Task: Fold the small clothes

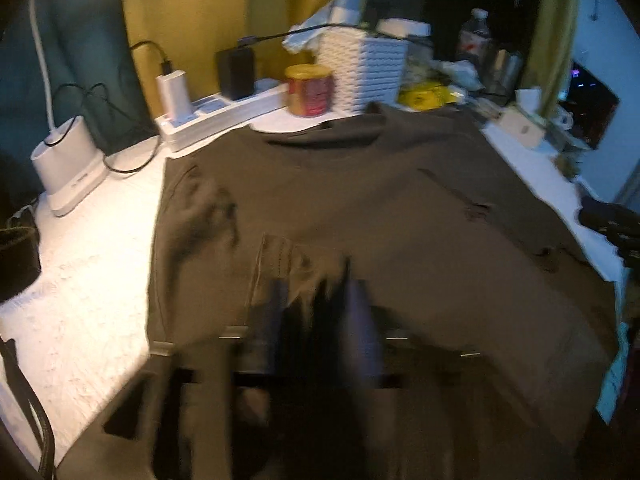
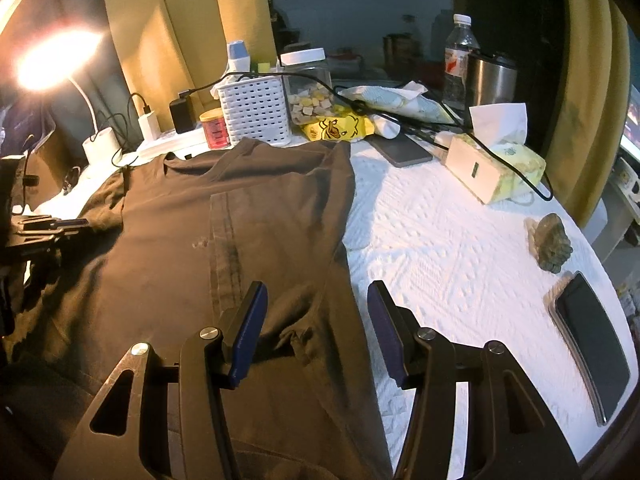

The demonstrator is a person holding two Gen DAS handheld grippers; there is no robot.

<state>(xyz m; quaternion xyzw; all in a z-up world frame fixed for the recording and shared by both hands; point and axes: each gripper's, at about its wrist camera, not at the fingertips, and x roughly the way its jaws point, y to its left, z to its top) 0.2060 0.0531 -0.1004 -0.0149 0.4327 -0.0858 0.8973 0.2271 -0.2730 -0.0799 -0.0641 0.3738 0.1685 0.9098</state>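
right gripper (image 2: pixel 316 300) spread above shirt (image 2: pixel 224 232) | left gripper (image 1: pixel 316 292) blurred, cannot tell | jar (image 2: pixel 308 84): yellow-white pieces

- No text can be read in either view.
- The red can (image 2: pixel 216 133) has a label, too blurred to make out.
- The yellow packet (image 2: pixel 338 127) shows a cartoon figure, with no legible words.
- The tissue pack (image 2: pixel 516 164) carries a small green mark that cannot be read.
- The bottle (image 2: pixel 458 62) has a red and white label, illegible.
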